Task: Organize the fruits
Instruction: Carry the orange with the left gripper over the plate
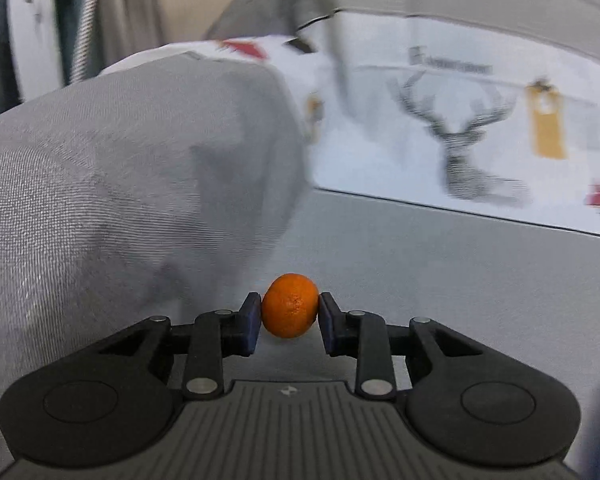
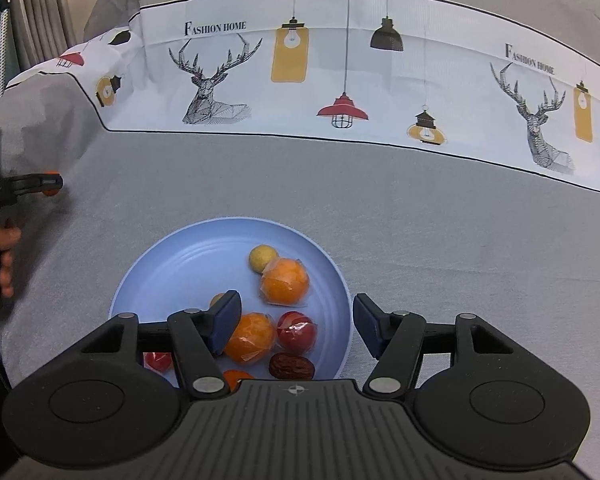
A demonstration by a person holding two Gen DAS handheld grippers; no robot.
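My left gripper (image 1: pixel 289 312) is shut on a small orange tangerine (image 1: pixel 289 305) and holds it above the grey cloth. The right wrist view shows that gripper at the far left (image 2: pixel 48 183), with the tangerine (image 2: pixel 52 191) between its fingers. My right gripper (image 2: pixel 296 324) is open and empty, hovering over the near part of a light blue plate (image 2: pixel 172 264). The plate holds two wrapped orange fruits (image 2: pixel 285 283) (image 2: pixel 249 337), a wrapped red fruit (image 2: pixel 296 330), a yellow ball-shaped fruit (image 2: pixel 262 257), a dark date (image 2: pixel 291 366) and a few more pieces partly hidden by my gripper.
A grey tablecloth (image 2: pixel 420 220) covers the surface. A white band printed with deer and lamps (image 2: pixel 340 80) rises along the back. A raised grey fold of cloth (image 1: pixel 120 180) stands close on the left of my left gripper. The person's hand (image 2: pixel 0 256) is at the left edge.
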